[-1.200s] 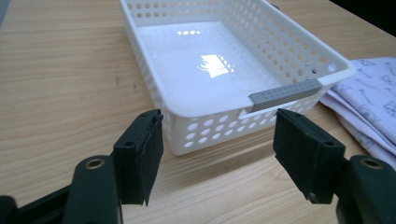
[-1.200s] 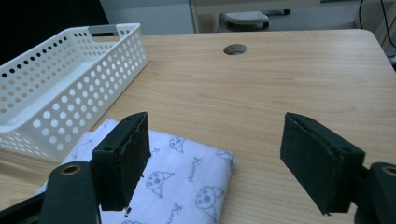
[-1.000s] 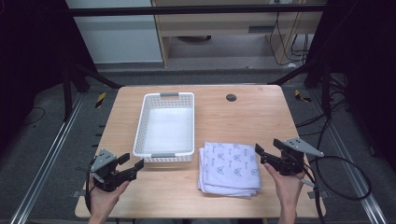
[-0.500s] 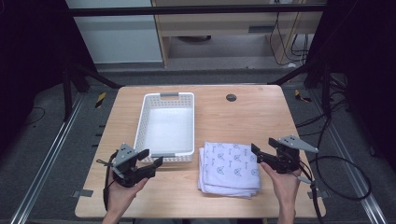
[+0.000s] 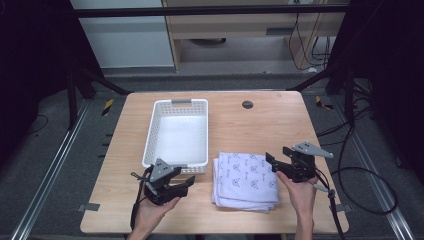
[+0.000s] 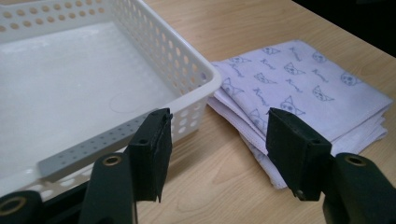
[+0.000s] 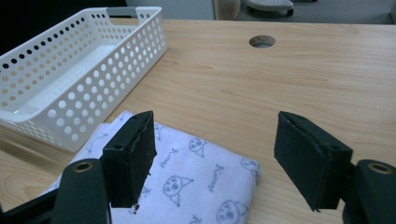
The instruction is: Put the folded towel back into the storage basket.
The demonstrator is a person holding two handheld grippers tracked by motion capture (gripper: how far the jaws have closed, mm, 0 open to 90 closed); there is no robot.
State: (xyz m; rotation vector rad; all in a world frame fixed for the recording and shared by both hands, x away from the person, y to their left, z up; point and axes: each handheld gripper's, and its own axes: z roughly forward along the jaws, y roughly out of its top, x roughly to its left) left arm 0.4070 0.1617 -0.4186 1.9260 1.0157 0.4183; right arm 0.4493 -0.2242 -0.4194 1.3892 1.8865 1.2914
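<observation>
The left gripper (image 5: 186,183) hovers over the desk's near edge, just off the basket's near end; its jaws have just been closing but stand apart with nothing between them. The right gripper (image 5: 270,160) sits at the right edge of the folded cloth (image 5: 247,179), jaws likewise narrowing yet apart, gripping nothing. The cloth, pale with small cat faces, lies flat near the desk's near edge, right of the white basket (image 5: 155,131) and just beside it. The desk (image 5: 280,125) is light wood with a round cable hole (image 5: 247,104) toward its far edge. Grey floor, metal rails and dark frames surround it.
</observation>
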